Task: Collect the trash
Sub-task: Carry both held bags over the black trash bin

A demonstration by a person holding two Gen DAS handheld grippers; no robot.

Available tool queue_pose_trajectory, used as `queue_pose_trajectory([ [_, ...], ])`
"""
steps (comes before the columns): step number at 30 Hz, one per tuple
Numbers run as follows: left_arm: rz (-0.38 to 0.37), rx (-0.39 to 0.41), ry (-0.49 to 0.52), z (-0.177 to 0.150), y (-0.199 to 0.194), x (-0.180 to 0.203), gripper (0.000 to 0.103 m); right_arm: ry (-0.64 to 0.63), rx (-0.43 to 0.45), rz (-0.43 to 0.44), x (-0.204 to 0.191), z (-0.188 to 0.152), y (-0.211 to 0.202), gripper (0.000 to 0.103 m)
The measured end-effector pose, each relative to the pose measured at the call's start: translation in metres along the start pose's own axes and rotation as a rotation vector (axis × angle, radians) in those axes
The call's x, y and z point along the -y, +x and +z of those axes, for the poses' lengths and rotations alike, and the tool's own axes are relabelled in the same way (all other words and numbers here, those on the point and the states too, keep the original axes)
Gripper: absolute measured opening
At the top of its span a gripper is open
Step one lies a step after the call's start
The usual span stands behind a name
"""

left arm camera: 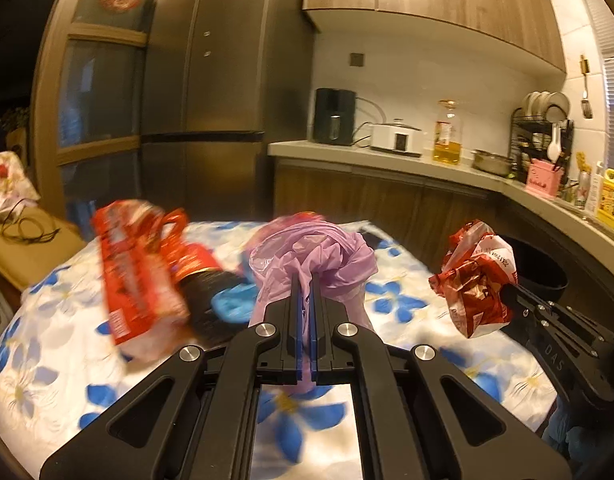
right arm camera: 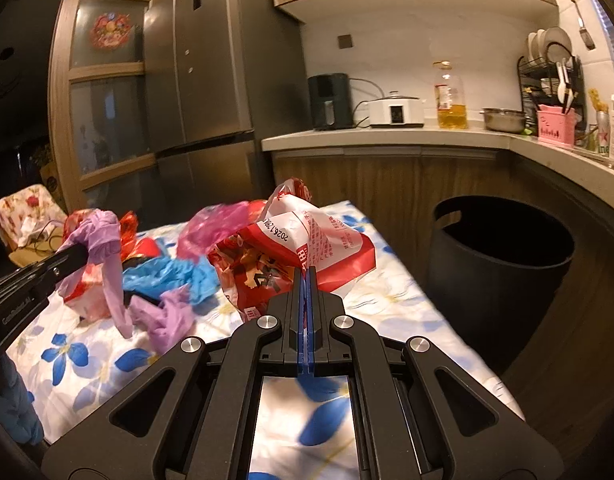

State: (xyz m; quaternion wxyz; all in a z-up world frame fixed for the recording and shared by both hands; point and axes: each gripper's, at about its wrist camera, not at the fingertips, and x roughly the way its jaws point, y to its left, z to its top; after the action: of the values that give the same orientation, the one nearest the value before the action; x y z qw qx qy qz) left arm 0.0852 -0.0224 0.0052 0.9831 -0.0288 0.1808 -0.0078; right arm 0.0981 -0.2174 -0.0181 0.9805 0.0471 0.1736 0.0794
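— Two grippers, two catches. What does the left gripper point(left arm camera: 305, 280) have?

— Its blue-lined jaws are clamped on a purple plastic bag point(left arm camera: 319, 256), which bunches above the fingertips and trails between them. From the right wrist camera the same bag hangs off that gripper in a long limp strip, clear of the table.

— And the right gripper point(right arm camera: 307, 274)?

— Closed tight on a crumpled red-and-white snack wrapper point(right arm camera: 303, 248), printed with a date. The wrapper balloons up in front of the fingers, held above the tablecloth.

— Where does the rest of the trash lie?

— On a table covered by a white cloth with blue flowers point(right arm camera: 87, 356). A blue plastic bag point(right arm camera: 175, 274) sits in the middle of the heap, a pink bag point(right arm camera: 215, 228) behind it, another scrap of purple plastic point(right arm camera: 167, 316) in front. A red printed package point(left arm camera: 135, 276), blurred, stands at the left in the left wrist view.

— Is there a bin?

— A black bin point(right arm camera: 503, 264), open-topped, stands on the floor just beside the table's right edge, below the curved counter point(right arm camera: 387, 136). The wrapper is left of it, still over the table.

— Background?

— A dark fridge point(right arm camera: 215, 60), a white cooker point(right arm camera: 395, 112), a bottle of oil point(right arm camera: 451, 100) and a dish rack point(right arm camera: 551, 68) along the counter.
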Motion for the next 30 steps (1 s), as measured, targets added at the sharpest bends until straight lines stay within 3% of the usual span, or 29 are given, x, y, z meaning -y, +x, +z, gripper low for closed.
queue_pose_trajectory([
  [5,-0.097,-0.002,0.009,0.021,0.019,0.035,0.002,0.011,0.051,-0.084,0.031,0.019,-0.010,0.001],
  [11,-0.214,0.046,0.070,0.048,0.046,0.103,0.002,0.047,0.120,-0.236,0.087,0.044,-0.019,0.001],
  [17,-0.340,0.059,0.129,0.055,0.077,0.171,0.002,0.080,0.133,-0.344,0.138,0.055,-0.018,0.001],
  [24,-0.438,0.021,0.118,0.055,0.106,0.205,0.002,0.107,0.115,-0.375,0.169,0.055,-0.006,0.001],
  [30,-0.470,-0.006,0.139,0.051,0.124,0.229,0.002,0.112,0.088,-0.377,0.184,0.054,0.009,0.001],
])
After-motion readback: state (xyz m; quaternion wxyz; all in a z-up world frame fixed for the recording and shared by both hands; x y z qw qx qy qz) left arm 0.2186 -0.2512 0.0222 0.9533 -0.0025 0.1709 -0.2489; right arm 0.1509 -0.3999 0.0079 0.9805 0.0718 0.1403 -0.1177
